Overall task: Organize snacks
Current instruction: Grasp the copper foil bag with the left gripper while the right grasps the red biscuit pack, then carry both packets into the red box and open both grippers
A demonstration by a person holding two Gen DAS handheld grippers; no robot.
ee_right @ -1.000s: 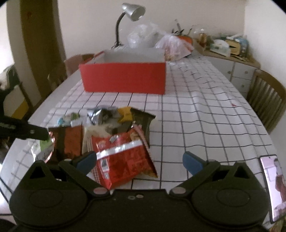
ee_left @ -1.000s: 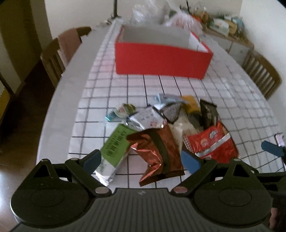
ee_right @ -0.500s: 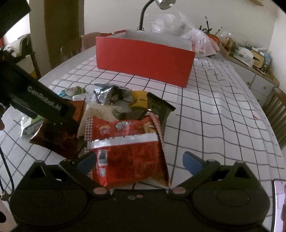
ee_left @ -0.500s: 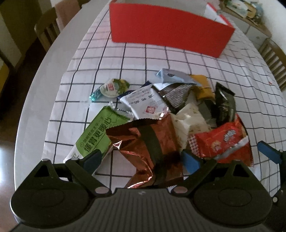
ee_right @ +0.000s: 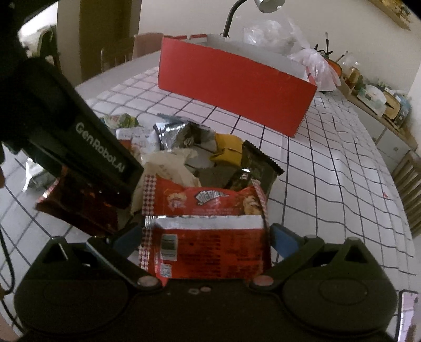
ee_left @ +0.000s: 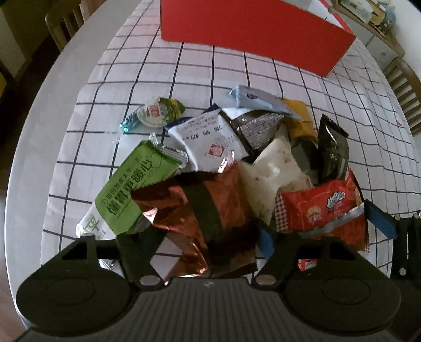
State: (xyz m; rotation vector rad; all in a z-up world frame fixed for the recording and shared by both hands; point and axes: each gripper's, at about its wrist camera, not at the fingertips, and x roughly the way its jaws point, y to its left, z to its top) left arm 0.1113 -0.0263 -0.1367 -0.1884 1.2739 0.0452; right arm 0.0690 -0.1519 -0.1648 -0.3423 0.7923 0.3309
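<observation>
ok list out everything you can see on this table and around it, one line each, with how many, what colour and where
Red box: 1, red outside, far end of table.
Tablecloth: 1, white with black grid, over table.
Copper packet: 1, copper with dark band, between left jaws.
Red packet: 1, red and silver, between right jaws.
Green packet: 1, green and white, left of pile.
White packet: 1, white, mid pile.
Cream bag: 1, cream, mid pile.
Yellow packet: 1, yellow, back of pile.
Dark packet: 1, dark, right of pile.
Jelly cup: 1, white and green, left of pile.
Desk lamp: 1, silver, behind box.
Left gripper: 1, black, blue pads, open.
Right gripper: 1, black, blue pads, open.
</observation>
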